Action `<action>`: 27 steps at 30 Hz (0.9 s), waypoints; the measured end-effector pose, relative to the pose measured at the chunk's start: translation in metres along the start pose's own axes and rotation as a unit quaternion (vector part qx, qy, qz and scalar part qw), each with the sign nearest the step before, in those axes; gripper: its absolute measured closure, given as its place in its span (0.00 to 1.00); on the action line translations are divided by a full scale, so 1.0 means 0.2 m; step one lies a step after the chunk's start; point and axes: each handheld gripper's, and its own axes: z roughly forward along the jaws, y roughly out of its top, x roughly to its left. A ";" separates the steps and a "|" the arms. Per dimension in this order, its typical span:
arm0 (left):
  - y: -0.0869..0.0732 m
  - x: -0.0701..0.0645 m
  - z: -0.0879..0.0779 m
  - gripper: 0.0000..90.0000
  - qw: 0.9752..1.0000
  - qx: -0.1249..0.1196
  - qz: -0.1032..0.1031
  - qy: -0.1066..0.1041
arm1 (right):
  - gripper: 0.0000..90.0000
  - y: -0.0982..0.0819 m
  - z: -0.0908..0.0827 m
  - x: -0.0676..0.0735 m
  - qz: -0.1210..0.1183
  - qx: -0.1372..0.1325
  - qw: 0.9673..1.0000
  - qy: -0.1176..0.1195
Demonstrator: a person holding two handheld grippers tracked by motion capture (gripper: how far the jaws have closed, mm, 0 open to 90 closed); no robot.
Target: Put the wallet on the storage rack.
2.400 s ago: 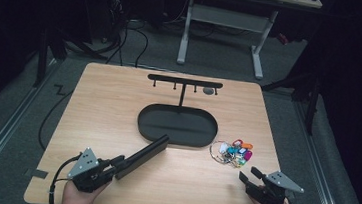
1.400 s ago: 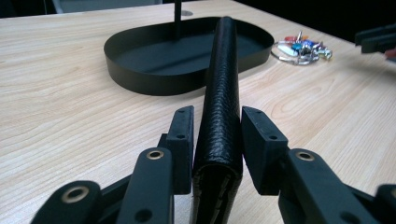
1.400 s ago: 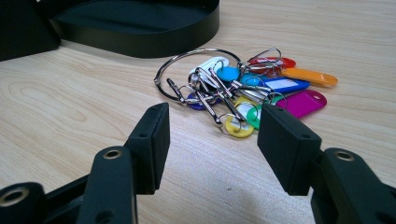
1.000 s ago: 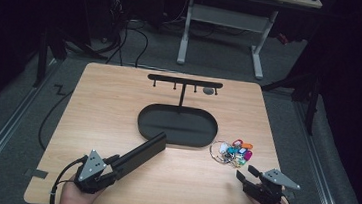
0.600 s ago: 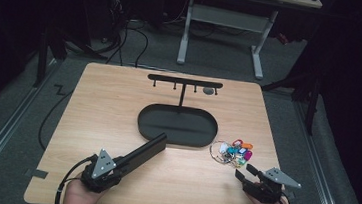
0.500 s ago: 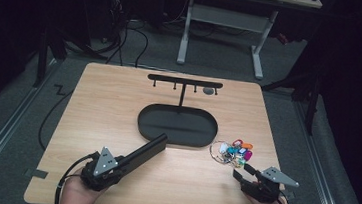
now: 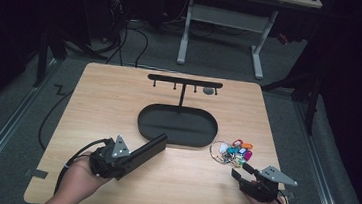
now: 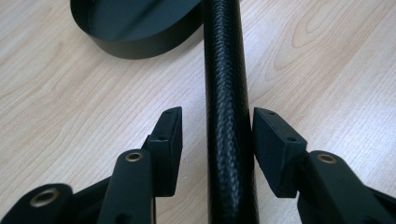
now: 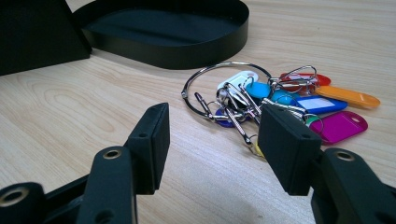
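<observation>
A long black textured bar [image 7: 150, 148] lies slanted on the wooden table, its far end by the oval black tray [image 7: 177, 124]. My left gripper [image 7: 130, 161] straddles the bar's near end. In the left gripper view the bar [image 8: 224, 70] runs between the jaws of the left gripper [image 8: 217, 121], which have just been opening; a gap shows beside the left pad. A metal ring of keys with coloured tags [image 7: 232, 151] lies right of the tray. My right gripper [image 7: 240, 169] stands open just short of it, with the keys [image 9: 261, 95] beyond its fingertips [image 9: 212, 121].
A black T-shaped hook rack [image 7: 185, 81] rises from the tray's back. The tray's wall [image 9: 168, 46] and the bar's end [image 9: 37, 37] lie ahead in the right gripper view. A cable trails off the table's left edge. Bare wood lies left of the tray.
The left hand has moved right and up along the bar, and its jaws have spread away from the bar. The right gripper has stayed in place.
</observation>
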 end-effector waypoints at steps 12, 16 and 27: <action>0.16 0.02 0.04 0.68 0.996 0.085 0.019 -0.023 | 0.49 -0.01 0.00 -0.01 0.005 0.004 1.000 -0.002; 0.20 0.01 0.06 0.72 0.992 0.117 0.030 -0.023 | 0.49 -0.01 0.00 -0.01 0.004 0.004 1.000 0.000; 0.26 0.02 0.08 0.81 0.986 0.160 0.043 -0.029 | 0.49 -0.01 0.00 -0.01 0.008 0.007 1.000 0.003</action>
